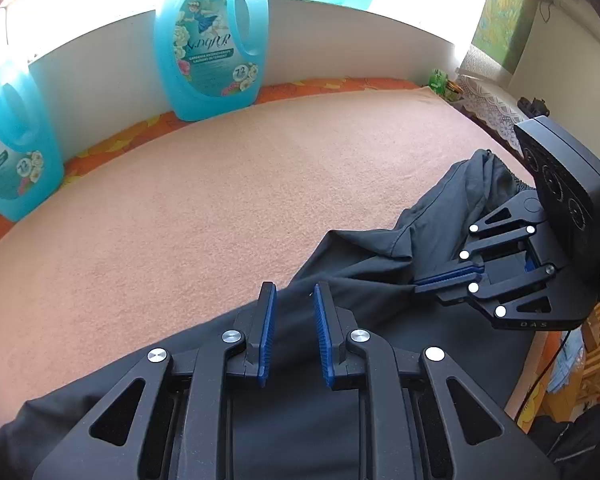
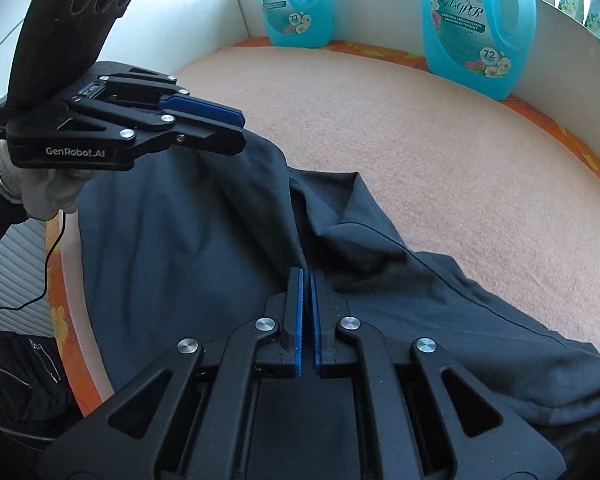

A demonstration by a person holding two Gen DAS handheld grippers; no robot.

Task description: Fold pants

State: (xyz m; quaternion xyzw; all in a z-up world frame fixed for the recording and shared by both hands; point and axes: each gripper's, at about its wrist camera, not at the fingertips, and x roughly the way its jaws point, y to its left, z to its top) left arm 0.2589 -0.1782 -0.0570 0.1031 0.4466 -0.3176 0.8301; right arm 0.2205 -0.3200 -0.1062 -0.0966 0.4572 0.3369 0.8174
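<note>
Pants (image 2: pixel 180 240) are hanging pinched in the left gripper (image 2: pixel 240 128) marked "GenRobot.AI", seen only from the right wrist; the right gripper (image 2: pixel 306 276) is clamping the fabric.

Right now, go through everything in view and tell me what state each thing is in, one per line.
Pants: dark, unfolded, creased, spread on the pink cover.
Left gripper: raised, a peak of pants fabric at its tips; a gap between its pads.
Right gripper: shut, tips down at the pants' fold.
Detergent bottles: upright, standing by the white wall.
Pink cover: flat, mostly bare.
</note>
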